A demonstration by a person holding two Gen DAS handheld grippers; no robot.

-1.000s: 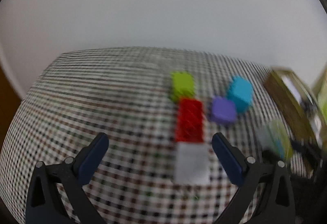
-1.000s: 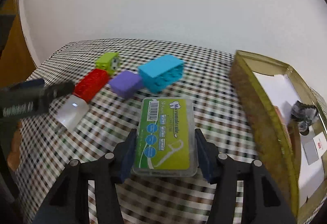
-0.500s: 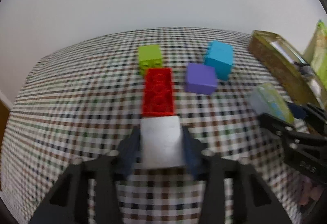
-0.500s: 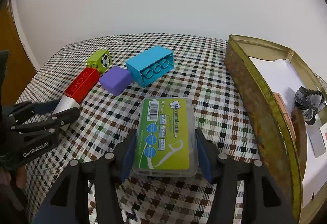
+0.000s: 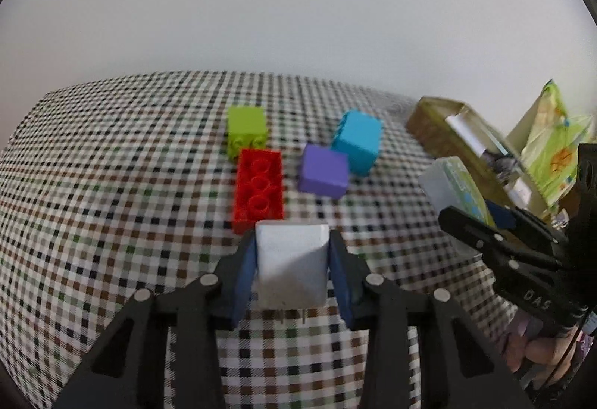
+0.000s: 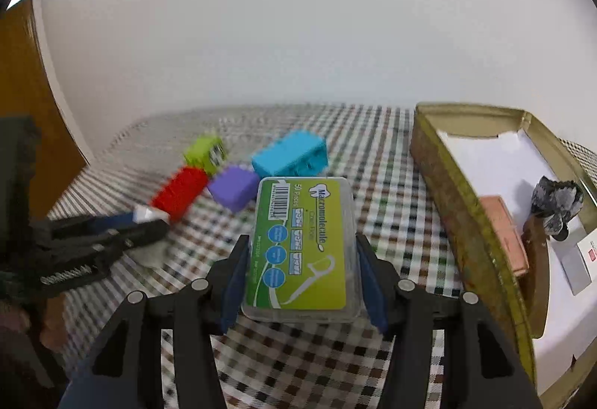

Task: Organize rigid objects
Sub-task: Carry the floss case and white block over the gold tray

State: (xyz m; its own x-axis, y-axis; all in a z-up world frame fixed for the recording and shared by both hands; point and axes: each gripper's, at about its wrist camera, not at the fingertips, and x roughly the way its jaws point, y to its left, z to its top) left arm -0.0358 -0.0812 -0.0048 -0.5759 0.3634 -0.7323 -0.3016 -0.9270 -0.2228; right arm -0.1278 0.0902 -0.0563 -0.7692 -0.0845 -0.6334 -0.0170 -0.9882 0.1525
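My left gripper (image 5: 293, 259) is shut on a white block (image 5: 291, 263) and holds it just in front of a red brick (image 5: 258, 185) on the checked cloth. Beyond lie a lime brick (image 5: 247, 131), a purple block (image 5: 324, 174) and a cyan brick (image 5: 358, 140). My right gripper (image 6: 300, 259) is shut on a green floss pick box (image 6: 303, 252), lifted above the cloth. In the right wrist view the left gripper (image 6: 145, 222) shows at the left, next to the red brick (image 6: 181, 193).
An open gold tin (image 6: 470, 222) stands at the right with paper, a pink eraser (image 6: 503, 233) and a grey clip (image 6: 558, 202) inside. A green packet (image 5: 552, 151) stands behind it. A white wall rises behind the table (image 5: 93, 185).
My left gripper went from open around the white block to shut on it and lifted it slightly. My right gripper raised the floss box and drifted toward the bricks.
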